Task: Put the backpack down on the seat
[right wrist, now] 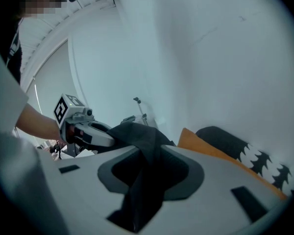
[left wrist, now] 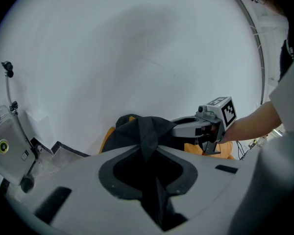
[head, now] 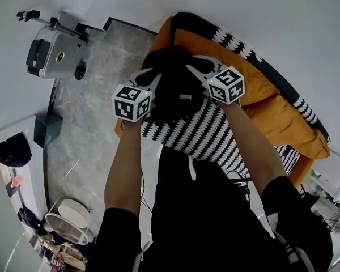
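Nearest the lens, a person's dark shirt (head: 204,220) fills the foreground as a black backpack (head: 173,89) is held at an orange seat (head: 272,109). The bag appears to rest on the end of a black-and-white patterned cushion (head: 209,135), close to the seat's edge. Backpack fabric is pinched tight in the left gripper (left wrist: 148,148). The right gripper (right wrist: 149,153) is seen with its jaws slightly parted, a fold of fabric lying loose between them.

With one side slack and the bag so near the edge, it is judged that the backpack could tip or slide toward the floor (head: 96,95) if the left hold is released before the weight is settled. Fabric could also be snagged on a jaw as it is drawn back.

Counted: one backpack, one seat, one patterned cushion, two grippers, two marker cubes (head: 133,102) and one grey case (head: 51,52) on the floor.
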`<state>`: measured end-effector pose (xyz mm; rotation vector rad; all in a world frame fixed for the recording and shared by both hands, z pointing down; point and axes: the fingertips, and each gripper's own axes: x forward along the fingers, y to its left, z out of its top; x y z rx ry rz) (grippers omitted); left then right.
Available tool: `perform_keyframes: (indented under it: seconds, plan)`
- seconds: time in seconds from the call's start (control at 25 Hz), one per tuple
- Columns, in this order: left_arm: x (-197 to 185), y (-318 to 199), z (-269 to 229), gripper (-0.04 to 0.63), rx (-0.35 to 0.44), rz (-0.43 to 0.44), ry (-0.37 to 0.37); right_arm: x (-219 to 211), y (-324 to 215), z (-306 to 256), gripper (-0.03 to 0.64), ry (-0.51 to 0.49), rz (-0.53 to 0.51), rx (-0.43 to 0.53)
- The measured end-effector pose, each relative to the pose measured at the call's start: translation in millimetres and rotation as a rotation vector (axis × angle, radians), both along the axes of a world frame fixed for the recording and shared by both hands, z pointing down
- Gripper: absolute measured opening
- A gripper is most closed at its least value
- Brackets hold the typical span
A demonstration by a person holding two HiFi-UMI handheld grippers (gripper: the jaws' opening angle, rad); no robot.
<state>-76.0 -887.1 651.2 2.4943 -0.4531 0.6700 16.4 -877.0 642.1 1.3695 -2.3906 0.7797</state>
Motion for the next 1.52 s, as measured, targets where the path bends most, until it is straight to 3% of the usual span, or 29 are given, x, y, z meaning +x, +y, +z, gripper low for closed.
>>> perform_keyframes:
  seconds: [0.32,0.6,0.88,1.32,1.52]
  plan:
    - [-13,5,-1,0.147,0.023,-0.032,-0.018,5,16,-6,0.156,0.018,-0.014,-0.001]
    - [-24,30,-17,0.163,0.073,-0.016,-0.049,9,48,-20,0.176,0.027,-0.065,0.011]
    - [-33,51,-62,0.167,0.149,-0.051,-0.007,16,80,-61,0.175,0.009,-0.049,0.088]
    - [-18,137,-213,0.161,0.282,-0.079,0.291,4,170,-210,0.173,-0.056,-0.097,0.370]
    - [-14,200,-272,0.083,0.331,-0.037,0.397,7,236,-282,0.107,-0.132,-0.106,0.509]
